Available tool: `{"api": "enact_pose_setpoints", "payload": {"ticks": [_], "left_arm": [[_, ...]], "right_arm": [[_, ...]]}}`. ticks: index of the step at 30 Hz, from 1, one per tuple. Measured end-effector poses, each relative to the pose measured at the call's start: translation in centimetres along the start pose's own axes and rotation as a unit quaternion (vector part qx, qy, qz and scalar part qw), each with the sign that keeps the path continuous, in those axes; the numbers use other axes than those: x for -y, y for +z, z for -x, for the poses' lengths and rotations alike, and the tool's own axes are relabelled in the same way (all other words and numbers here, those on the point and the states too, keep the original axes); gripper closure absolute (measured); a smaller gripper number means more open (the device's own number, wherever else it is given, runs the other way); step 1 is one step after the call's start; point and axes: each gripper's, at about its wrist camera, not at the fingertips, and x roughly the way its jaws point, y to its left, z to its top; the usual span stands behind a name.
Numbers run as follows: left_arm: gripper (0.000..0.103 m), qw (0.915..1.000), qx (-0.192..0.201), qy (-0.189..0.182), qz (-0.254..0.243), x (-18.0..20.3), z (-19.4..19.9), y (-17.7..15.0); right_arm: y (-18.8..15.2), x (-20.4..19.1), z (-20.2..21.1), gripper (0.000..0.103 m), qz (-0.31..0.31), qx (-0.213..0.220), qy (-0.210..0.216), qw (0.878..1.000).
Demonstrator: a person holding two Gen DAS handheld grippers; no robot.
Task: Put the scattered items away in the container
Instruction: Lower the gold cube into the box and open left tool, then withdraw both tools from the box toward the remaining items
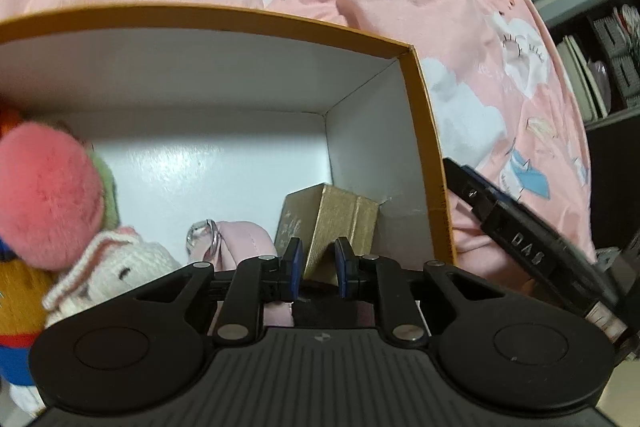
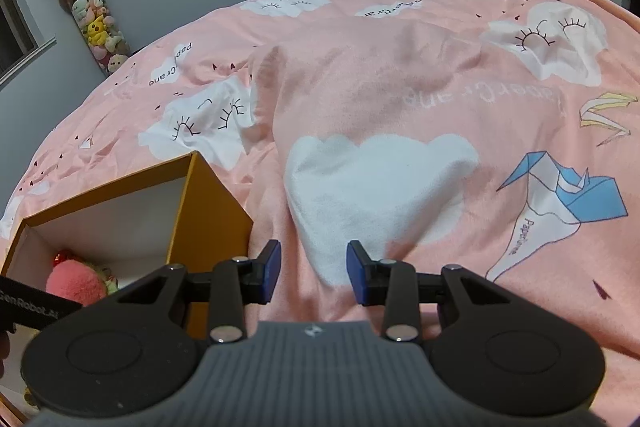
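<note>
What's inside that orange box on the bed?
Inside the orange box: a pink plush ball, a white knitted toy, a pink pouch with a metal ring, and a small gold box. The gripper body hides the nearer floor.

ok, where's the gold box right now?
Left wrist view: the gold box sits inside the orange container, in its near right corner, tilted, right of the pink pouch. The left tongs are at its near edge.
</note>
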Motion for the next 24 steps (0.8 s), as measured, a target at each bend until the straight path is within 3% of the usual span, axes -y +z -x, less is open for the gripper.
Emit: {"api": "enact_pose_setpoints", "payload": {"ticks": [4,11,18,24], "left_arm": [[0.084,0.9997,-0.017,-0.008,0.012,0.0,-0.5,0.2],[0.084,0.9998,-0.011,-0.004,0.013,-0.1,-0.4,0.0],[0.077,0.9989,0.046,-0.006,-0.007,-0.2,2.8,-0.7],[0.077,0.9947,0.094,0.038,-0.02,-1.7,6.9,-2.8]], "right_arm": [[-0.1,0.0,0.0,0.064,0.003,0.002,0.0,1.0],[-0.2,0.0,0.0,0.064,0.004,0.005,-0.001,1.0],[-0.4,0.1,0.3,0.064,0.002,0.011,0.0,1.0],[-0.4,0.0,0.6,0.063,0.005,0.015,-0.002,1.0]]}}
